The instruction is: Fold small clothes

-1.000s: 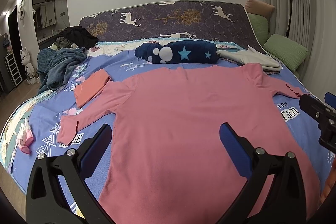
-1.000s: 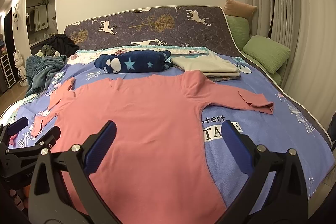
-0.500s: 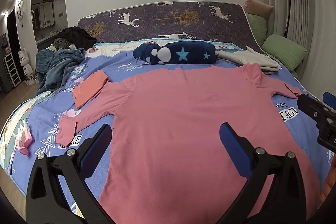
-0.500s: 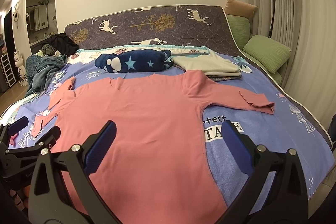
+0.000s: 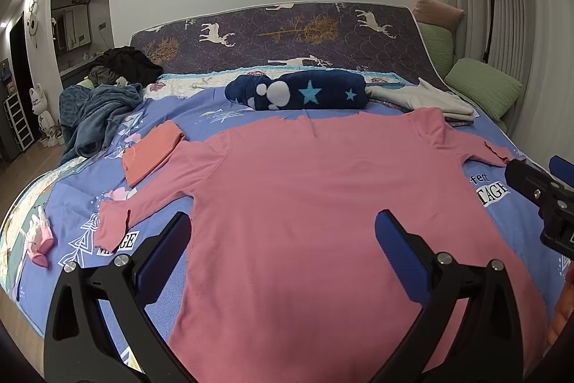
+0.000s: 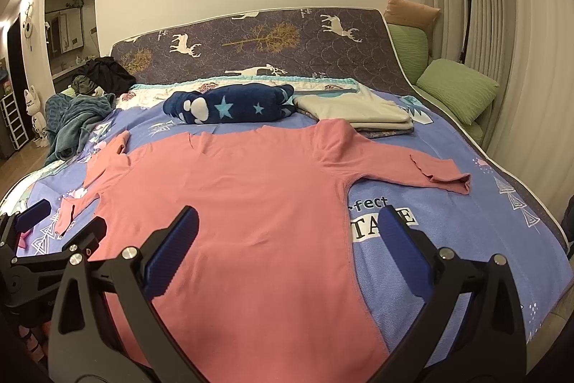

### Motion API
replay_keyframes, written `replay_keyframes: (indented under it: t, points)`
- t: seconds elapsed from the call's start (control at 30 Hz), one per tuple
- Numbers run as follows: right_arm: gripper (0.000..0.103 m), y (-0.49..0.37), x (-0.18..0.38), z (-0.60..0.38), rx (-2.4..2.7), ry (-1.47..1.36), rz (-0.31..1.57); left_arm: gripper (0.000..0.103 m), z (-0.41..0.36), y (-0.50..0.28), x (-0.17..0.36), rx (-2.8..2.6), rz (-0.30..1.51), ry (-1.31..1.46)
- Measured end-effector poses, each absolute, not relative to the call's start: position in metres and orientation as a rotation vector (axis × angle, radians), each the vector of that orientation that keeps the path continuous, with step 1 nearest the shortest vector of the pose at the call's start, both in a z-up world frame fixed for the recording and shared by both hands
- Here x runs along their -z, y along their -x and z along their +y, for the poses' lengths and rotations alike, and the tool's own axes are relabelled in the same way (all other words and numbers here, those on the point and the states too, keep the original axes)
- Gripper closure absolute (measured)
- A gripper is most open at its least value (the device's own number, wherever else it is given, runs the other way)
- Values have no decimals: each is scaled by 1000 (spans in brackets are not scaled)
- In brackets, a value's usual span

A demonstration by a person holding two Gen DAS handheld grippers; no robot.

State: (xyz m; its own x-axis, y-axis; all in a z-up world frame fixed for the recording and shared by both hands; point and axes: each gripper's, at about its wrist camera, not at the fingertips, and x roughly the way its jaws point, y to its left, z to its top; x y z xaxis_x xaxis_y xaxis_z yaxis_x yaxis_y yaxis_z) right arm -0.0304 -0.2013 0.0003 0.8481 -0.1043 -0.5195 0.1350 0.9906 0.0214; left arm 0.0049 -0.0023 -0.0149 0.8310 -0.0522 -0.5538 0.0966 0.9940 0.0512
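Pink cotton long-sleeved top (image 5: 323, 203) lies spread flat, front down or up I cannot tell, across the blue printed bedsheet (image 5: 71, 203), its sleeves stretched out to either side and its hem nearest the cameras. Above the hem, the left gripper (image 5: 283, 246) hovers with its blue-padded fingers (image 5: 165, 253) spread wide and grasping nothing; the right gripper (image 6: 287, 243) hangs beside it over the top's right edge, its fingers (image 6: 172, 250) likewise released and empty. Beyond the neckline rests a rolled navy fleece blanket with stars (image 5: 297, 92), and just beside that a folded cream garment (image 6: 355, 110) on a small stack. Near the left sleeve lies a folded salmon-orange cloth (image 5: 150, 153). A rumpled teal blanket (image 5: 93, 113) sits at the far left edge of the bed.
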Motion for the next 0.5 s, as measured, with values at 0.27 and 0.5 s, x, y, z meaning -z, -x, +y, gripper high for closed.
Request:
replay_keyframes:
  t: [0.27,0.5]
  points:
    - [2,30,1,-198,127,-55,553,1,0,-6,18,78,593,-72]
    - [2,26,4,-196,124,-51,567,1,3,-8,22,74,597,-66]
